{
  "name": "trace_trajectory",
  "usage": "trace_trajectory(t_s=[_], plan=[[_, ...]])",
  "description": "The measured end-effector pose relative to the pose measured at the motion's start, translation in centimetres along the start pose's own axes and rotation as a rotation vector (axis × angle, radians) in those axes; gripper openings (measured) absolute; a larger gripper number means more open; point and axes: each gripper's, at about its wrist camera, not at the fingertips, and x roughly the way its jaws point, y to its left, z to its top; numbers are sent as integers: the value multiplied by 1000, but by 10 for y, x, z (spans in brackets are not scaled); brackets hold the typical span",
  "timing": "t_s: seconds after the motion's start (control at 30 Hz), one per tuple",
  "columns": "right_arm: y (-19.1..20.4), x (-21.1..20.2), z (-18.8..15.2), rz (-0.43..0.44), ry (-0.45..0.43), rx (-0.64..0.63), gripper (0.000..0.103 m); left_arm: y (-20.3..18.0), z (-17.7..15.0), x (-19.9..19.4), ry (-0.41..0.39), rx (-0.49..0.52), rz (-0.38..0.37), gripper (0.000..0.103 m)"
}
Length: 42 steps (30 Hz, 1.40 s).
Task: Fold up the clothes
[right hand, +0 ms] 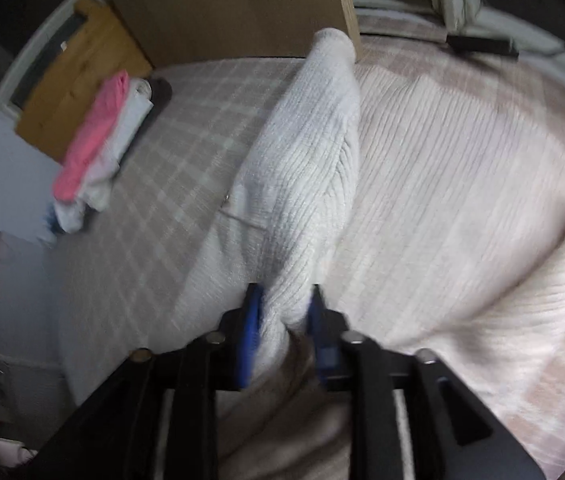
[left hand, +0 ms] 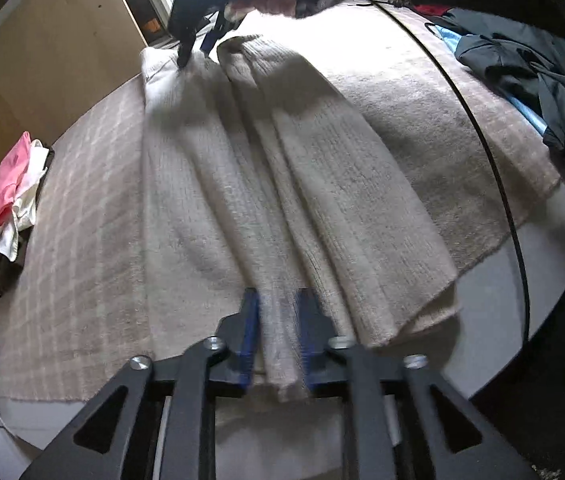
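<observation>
A cream ribbed knit sweater point(left hand: 266, 168) is stretched in long folds above the checked blanket point(left hand: 78, 208). My left gripper point(left hand: 278, 300) is shut on the sweater's near edge, a fold pinched between its blue pads. My right gripper point(left hand: 198, 50) shows at the far end in the left wrist view, pinching the other edge. In the right wrist view my right gripper point(right hand: 284, 300) is shut on a bunched fold of the sweater point(right hand: 306, 152), whose sleeve hangs out ahead.
A stack of folded pink and white clothes point(left hand: 10, 196) lies at the blanket's left edge, and shows in the right wrist view point(right hand: 98, 144). A heap of dark and blue clothes point(left hand: 542, 80) lies at the right. A black cable point(left hand: 494, 168) crosses the blanket.
</observation>
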Motion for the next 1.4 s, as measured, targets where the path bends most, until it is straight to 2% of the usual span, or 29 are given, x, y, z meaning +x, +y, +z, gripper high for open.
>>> trace_trajectory(t_s=[0.1,0.2,0.3,0.4,0.47,0.57,0.67,0.8,0.87,0.93,1.03,1.17,1.3,1.4], plan=[[4,-29,2,-7,-82,-15,32,7,-1,-11,1,-33,-39,24],[13,-42,8,-13,-138,-53,32,23,3,-30,-40,-107,-80,24],[16,-19,14,3,-80,-39,32,41,8,-37,-86,-188,-102,24],[13,18,10,-70,29,-48,32,50,9,-23,-74,-236,-127,24],[12,4,7,-56,9,-37,32,54,6,-1,-25,-243,-160,24],[-9,-56,0,25,-108,40,32,57,5,0,-22,-245,-166,24],[-38,-105,-10,-76,-182,86,32,58,12,-19,-70,-257,-163,24],[-85,-121,-18,-130,-139,234,32,35,31,-30,-117,-200,-219,24],[-103,-115,-19,-165,-114,294,32,19,40,-26,-111,-168,-249,25],[-112,-104,-19,-156,-93,340,32,4,46,-19,-88,-133,-251,25],[-95,-92,-15,-126,-83,263,32,-10,49,-9,-54,-111,-247,25],[-48,-64,-8,-126,-6,96,32,-14,44,-2,-20,-127,-254,26],[-13,-42,-23,-199,80,-56,32,-14,41,-3,-23,-139,-253,26],[2,-30,-32,-264,109,-143,41,-11,40,-1,-30,-158,-265,26]])
